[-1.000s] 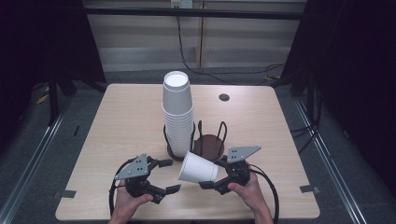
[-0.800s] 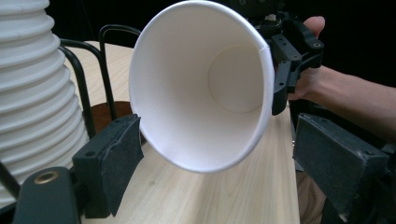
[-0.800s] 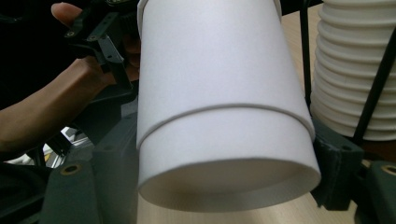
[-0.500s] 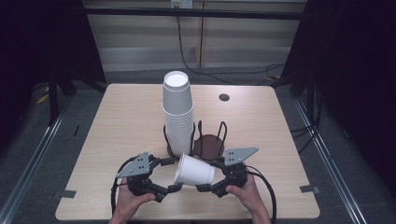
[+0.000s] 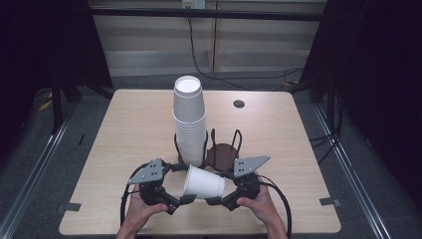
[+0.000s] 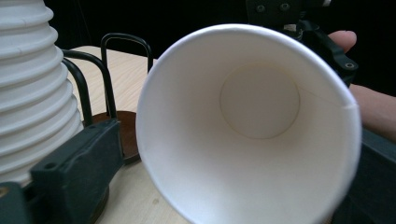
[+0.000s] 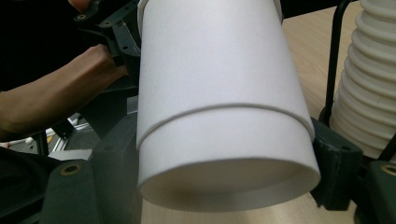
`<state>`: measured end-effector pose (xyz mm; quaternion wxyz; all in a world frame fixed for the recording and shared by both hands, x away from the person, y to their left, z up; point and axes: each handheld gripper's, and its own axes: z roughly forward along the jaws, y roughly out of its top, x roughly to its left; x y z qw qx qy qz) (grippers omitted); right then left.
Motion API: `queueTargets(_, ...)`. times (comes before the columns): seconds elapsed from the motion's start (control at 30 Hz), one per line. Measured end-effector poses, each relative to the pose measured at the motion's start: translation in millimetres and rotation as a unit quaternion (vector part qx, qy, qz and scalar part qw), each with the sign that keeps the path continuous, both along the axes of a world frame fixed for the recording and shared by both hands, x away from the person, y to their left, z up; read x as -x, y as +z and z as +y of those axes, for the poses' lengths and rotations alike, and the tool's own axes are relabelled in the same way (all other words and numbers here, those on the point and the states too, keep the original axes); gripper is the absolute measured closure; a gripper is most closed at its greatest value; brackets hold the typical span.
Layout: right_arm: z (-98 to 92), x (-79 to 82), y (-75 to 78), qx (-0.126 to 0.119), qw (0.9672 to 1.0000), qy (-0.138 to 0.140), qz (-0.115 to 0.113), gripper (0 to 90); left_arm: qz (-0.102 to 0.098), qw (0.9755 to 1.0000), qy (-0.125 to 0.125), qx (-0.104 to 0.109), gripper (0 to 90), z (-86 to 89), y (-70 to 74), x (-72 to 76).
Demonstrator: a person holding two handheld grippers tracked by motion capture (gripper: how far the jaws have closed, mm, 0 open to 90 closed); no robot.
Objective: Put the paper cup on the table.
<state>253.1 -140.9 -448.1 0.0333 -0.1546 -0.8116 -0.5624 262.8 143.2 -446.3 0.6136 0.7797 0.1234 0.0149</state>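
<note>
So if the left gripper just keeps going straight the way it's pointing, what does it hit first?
Most likely the paper cup: its open mouth faces the left gripper directly, held sideways by the right gripper. Its rim already sits between the left jaws, though whether they touch it is unclear.

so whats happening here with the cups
A person holds a pair of tongs in each hand at a wooden table. The right tongs are clamped on the base end of a white paper cup lying sideways, mouth toward the left tongs, whose jaws stand open by its rim. Just behind stands a tall stack of cups in a black wire holder with a brown base.
</note>
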Motion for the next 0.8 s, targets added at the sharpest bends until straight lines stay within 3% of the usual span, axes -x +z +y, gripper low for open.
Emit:
queueTargets(0.33,5.1,0.3,0.1,0.014,0.9999,0.005,-0.003,23.6,0.011,0.9997,-0.021,-0.008,2.9,-7.6,-1.8,-1.6)
queueTargets(0.8,8.1,2.2,-0.8,0.025,0.9996,0.013,-0.008,23.5,0.023,0.999,-0.038,-0.003,4.3,-6.9,-1.6,-2.2)
